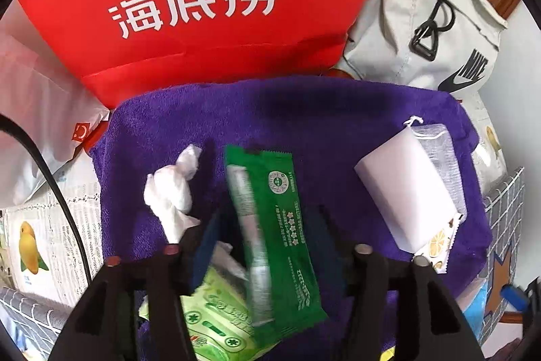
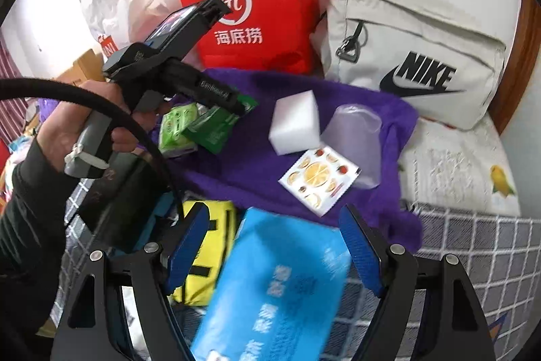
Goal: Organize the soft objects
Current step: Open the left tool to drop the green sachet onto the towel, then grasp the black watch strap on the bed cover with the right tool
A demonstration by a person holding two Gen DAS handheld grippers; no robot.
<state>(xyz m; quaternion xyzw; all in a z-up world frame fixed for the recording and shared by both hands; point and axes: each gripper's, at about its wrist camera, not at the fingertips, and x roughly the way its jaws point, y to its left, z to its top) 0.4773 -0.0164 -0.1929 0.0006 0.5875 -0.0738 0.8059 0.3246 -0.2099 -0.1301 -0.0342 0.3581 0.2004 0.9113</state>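
Note:
A purple towel lies spread on the bed, also in the right wrist view. On it lie a dark green packet, a crumpled white tissue, a light green tissue pack, a white sponge block and a lemon-print sachet. My left gripper is open, its fingers on either side of the green packet; it also shows in the right wrist view. My right gripper is open over a blurred blue tissue pack, which lies between its fingers.
A red paper bag and a grey Nike bag stand behind the towel. A clear plastic pouch lies by the sponge. A yellow pack lies left of the blue pack. The bedsheet is grey checked.

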